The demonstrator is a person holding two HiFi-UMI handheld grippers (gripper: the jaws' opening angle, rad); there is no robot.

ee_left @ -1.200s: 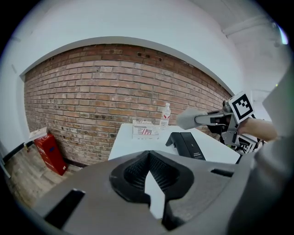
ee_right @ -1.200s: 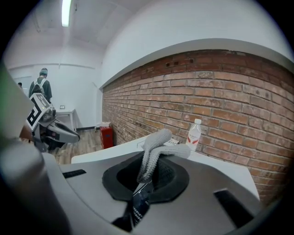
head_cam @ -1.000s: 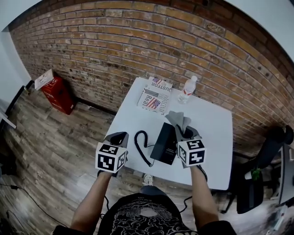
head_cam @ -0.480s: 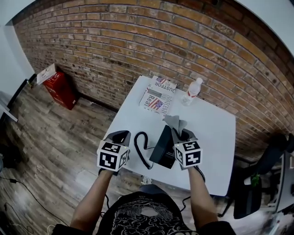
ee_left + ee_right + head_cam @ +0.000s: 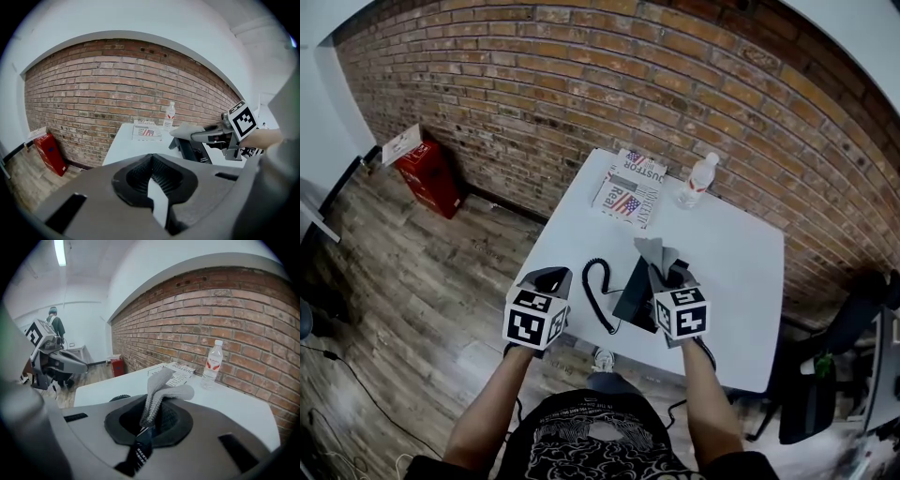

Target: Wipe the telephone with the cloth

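A black telephone [image 5: 634, 284] with a coiled cord [image 5: 599, 290] lies near the front edge of the white table [image 5: 731, 272]. My right gripper [image 5: 667, 274] hovers over the phone's right side, shut on a grey cloth [image 5: 653, 253] that sticks up from its jaws. In the right gripper view the cloth [image 5: 161, 389] folds out of the shut jaws. My left gripper [image 5: 547, 280] hangs at the table's front left corner, left of the cord, shut on nothing. In the left gripper view the telephone [image 5: 193, 150] stands under the cloth [image 5: 187, 130] and the right gripper [image 5: 216, 136].
A magazine [image 5: 631, 192] and a plastic water bottle [image 5: 698, 179] sit at the table's far edge by the brick wall. A red box [image 5: 427, 174] stands on the wooden floor at left. An office chair [image 5: 851, 323] is at right. A person [image 5: 56, 325] stands far off.
My right gripper has slid a little left over the telephone with the cloth. The left gripper has stayed about where it was.
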